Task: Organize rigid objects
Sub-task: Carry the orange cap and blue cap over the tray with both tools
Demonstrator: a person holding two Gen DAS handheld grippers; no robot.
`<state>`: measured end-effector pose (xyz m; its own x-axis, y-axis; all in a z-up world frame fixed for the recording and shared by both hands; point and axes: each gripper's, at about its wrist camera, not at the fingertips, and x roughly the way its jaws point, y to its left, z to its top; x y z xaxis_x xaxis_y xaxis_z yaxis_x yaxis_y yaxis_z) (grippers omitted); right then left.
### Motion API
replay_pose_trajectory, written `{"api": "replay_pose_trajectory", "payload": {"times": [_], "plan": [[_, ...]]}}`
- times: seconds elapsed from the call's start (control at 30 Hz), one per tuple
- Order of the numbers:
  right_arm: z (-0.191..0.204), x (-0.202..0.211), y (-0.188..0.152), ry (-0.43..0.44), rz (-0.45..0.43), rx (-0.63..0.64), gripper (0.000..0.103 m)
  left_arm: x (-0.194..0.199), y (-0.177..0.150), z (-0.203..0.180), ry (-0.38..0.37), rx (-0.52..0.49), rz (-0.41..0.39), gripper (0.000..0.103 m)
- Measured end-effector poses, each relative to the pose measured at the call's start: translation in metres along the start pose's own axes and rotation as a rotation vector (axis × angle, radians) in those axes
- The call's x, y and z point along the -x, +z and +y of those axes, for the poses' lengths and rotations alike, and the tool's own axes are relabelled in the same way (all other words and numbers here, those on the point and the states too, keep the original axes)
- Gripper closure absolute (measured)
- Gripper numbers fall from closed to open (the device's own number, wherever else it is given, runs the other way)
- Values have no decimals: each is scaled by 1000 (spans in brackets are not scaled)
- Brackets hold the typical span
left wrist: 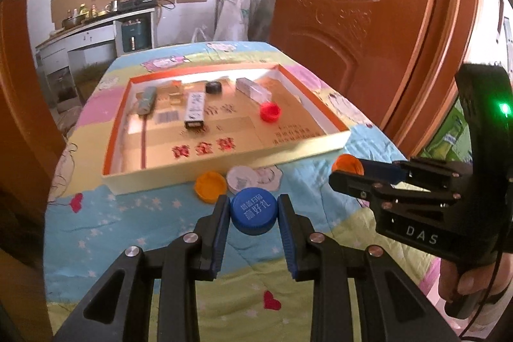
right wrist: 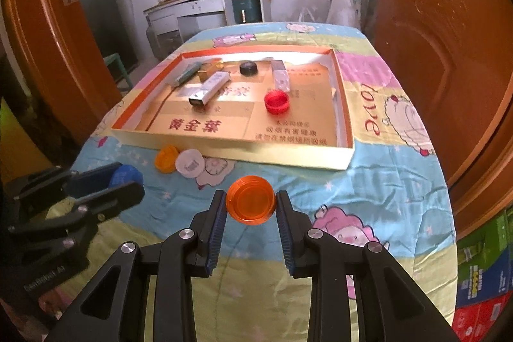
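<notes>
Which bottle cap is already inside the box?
The red cap. It alone lies on the floor of the box; the orange cap and white cap lie outside on the cloth, the other two are held.

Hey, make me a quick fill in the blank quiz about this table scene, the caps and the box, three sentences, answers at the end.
1. The left gripper is shut on a ____ bottle cap.
2. The right gripper holds an ____ cap.
3. Inside the shallow box, the red cap lies with its open side facing ____.

Missing words: blue; orange; up
</notes>
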<state>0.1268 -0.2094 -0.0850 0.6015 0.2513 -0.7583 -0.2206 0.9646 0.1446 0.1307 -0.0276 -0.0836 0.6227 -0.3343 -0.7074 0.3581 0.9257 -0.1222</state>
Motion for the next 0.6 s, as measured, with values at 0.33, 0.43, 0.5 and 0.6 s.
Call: {"api": "replay_pose_trajectory", "payload": {"times": [0.33,0.43,0.5,0.6], "plan": [[13,-2,24,14,-26,43,71,8,21,23,37,38,-40,73],[15,-5,32,17,-34,55,71,6,29,31,44,51,-54,72],[16,-7,37,20,-39,62,71,4,34,36,48,63,-63,72],[18,-11,46,24,-44,74,71,1,44,47,56,84,-78,72]]}}
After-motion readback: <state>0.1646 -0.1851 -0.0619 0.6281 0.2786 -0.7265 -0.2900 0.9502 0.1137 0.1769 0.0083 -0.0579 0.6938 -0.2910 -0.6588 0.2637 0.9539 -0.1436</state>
